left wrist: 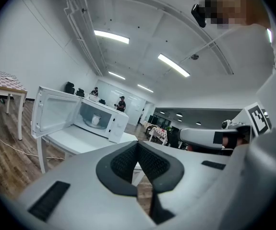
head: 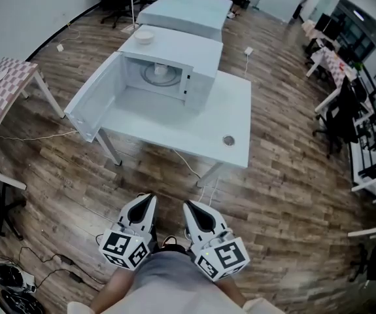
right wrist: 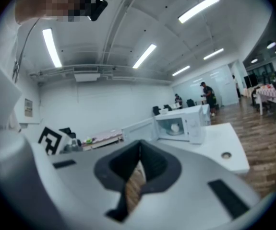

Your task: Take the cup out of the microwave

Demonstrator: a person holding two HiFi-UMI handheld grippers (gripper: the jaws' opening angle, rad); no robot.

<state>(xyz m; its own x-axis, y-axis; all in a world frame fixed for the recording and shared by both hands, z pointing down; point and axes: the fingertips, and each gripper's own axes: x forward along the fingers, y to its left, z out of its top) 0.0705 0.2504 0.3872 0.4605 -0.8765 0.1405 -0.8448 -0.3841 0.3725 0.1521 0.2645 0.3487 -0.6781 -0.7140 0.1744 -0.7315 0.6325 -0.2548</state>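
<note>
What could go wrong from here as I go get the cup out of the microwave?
The left gripper and right gripper are both shut; reaching in like that could knock the cup over. The open door juts out past the table, so an arm may bump it. A cable lies on the floor ahead, which is a trip hazard.

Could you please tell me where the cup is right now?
In the head view it is upper centre: the cup stands inside the open microwave at the far left of the white table.
</note>
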